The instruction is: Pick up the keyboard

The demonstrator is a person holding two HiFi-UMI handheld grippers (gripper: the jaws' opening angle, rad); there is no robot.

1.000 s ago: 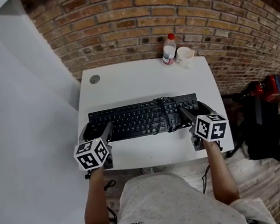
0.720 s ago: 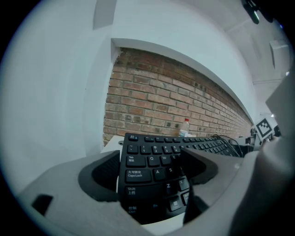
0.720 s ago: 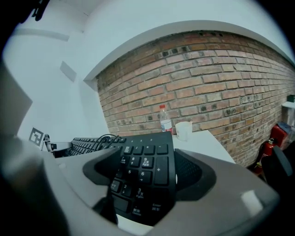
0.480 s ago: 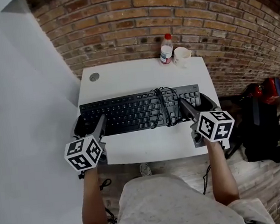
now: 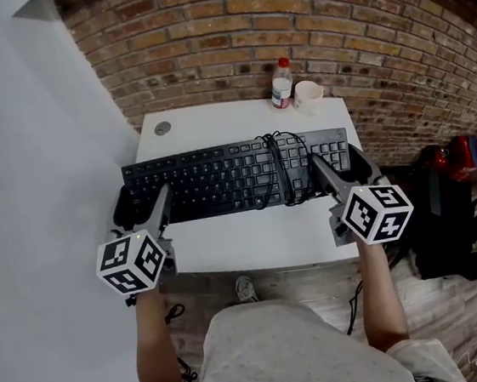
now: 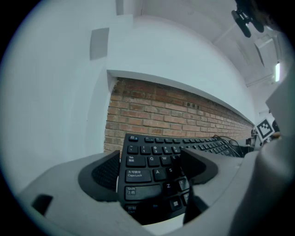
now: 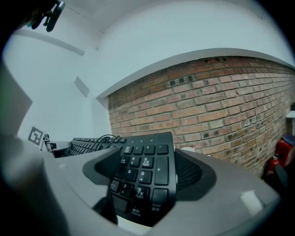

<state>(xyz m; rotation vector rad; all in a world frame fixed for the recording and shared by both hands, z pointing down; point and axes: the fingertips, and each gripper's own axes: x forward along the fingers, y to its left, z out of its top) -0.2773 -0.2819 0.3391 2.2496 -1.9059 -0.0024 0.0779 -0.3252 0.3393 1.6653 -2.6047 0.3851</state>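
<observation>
A black keyboard (image 5: 220,179) is held level above the white table (image 5: 253,244), its cable (image 5: 283,165) coiled on top near the right end. My left gripper (image 5: 140,207) is shut on the keyboard's left end, my right gripper (image 5: 345,169) on its right end. In the left gripper view the jaws (image 6: 152,173) clamp the keyboard (image 6: 147,156) around the Caps Lock and Shift keys. In the right gripper view the jaws (image 7: 147,173) pinch the keyboard's number pad (image 7: 145,163). Both views show brick wall behind the keyboard, not the tabletop.
A plastic bottle with a red cap (image 5: 280,84) and a white cup (image 5: 306,96) stand at the table's far edge by the brick wall. A round grommet (image 5: 161,128) is at the far left corner. A dark bag and red object (image 5: 458,161) lie on the floor to the right.
The keyboard has come up off the table and moved away from the person, with both grippers still clamped on its ends. The grippers' cubes have spread outward and appear larger.
</observation>
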